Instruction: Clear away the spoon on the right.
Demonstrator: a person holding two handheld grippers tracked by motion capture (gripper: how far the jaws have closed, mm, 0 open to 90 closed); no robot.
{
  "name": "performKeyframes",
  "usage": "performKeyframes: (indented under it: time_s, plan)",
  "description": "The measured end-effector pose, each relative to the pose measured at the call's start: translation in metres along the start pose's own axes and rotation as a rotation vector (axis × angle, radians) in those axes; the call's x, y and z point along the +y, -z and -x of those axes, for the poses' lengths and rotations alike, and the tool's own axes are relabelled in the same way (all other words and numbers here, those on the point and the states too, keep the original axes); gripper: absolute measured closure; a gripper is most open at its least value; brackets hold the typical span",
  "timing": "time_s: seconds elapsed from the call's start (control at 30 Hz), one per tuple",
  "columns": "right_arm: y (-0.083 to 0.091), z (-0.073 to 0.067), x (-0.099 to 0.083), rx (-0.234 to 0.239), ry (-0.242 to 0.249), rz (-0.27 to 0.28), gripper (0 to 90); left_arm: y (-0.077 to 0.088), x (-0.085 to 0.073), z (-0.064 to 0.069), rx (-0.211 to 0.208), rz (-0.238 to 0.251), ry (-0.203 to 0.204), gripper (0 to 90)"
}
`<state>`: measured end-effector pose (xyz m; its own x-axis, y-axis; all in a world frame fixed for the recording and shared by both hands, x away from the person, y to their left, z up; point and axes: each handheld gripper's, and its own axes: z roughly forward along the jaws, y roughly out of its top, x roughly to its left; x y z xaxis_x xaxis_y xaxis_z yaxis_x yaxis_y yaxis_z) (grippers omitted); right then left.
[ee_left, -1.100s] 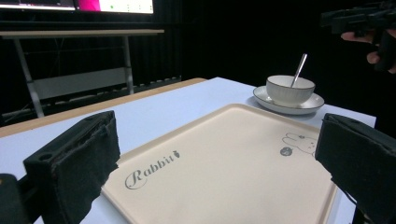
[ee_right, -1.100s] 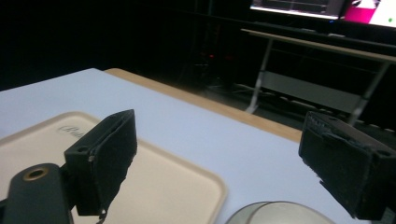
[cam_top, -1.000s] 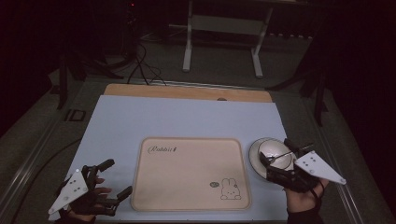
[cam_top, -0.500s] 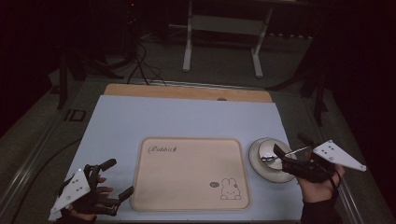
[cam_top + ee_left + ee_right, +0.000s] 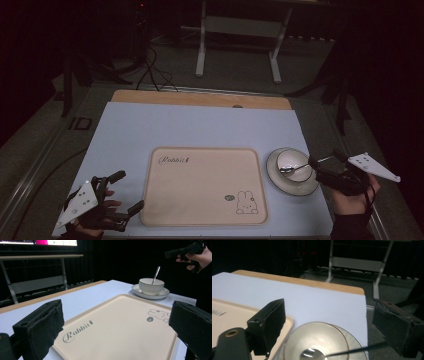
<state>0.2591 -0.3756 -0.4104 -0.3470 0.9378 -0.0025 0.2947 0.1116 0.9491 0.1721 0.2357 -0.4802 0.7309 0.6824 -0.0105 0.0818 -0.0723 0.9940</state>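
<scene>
A white bowl (image 5: 291, 165) stands on a saucer (image 5: 306, 187) right of a beige tray (image 5: 200, 185) printed with a rabbit. A metal spoon (image 5: 296, 168) rests in the bowl, its handle leaning over the right rim. My right gripper (image 5: 327, 162) is open just right of the bowl, jaws wide apart and off the handle. In the right gripper view the bowl (image 5: 319, 340) and spoon (image 5: 317, 354) lie below the open right gripper (image 5: 330, 308). My left gripper (image 5: 125, 191) is open and empty at the tray's front left corner. The left gripper view shows the tray (image 5: 120, 325), bowl (image 5: 151, 285) and spoon (image 5: 156, 272).
A pale blue sheet (image 5: 200, 127) covers the table, with a wooden strip (image 5: 200, 98) along its far edge. Beyond it are a dark floor, cables and a metal stand (image 5: 240, 35). The table's right edge runs close behind the saucer.
My right gripper has drawn back to the right from over the bowl, leaving the spoon in it. The left gripper has barely moved.
</scene>
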Motion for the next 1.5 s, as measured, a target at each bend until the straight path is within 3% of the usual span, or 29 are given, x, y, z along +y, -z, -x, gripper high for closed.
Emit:
performKeyframes:
  time_s: [0.47, 0.63, 1.07, 1.27, 1.5]
  plan:
    - [-0.015, 0.037, -0.034, -0.122, -0.106, -0.08, 13.5, 0.0, 0.0, 0.002, -0.013, -0.005, -0.008, 0.0]
    - [-0.023, 0.049, -0.042, -0.135, -0.141, -0.108, 13.6, -0.001, 0.0, 0.002, -0.015, -0.006, -0.012, 0.0]
    - [-0.044, 0.067, -0.047, -0.089, -0.253, -0.136, 19.7, -0.001, 0.0, 0.002, -0.017, -0.008, -0.01, 0.0]
    - [-0.049, 0.07, -0.047, -0.071, -0.273, -0.134, 28.9, -0.002, 0.0, 0.002, -0.019, -0.01, -0.01, 0.0]
    - [-0.05, 0.074, -0.045, -0.026, -0.334, -0.124, 43.2, -0.002, -0.001, 0.003, -0.021, -0.013, -0.012, 0.0]
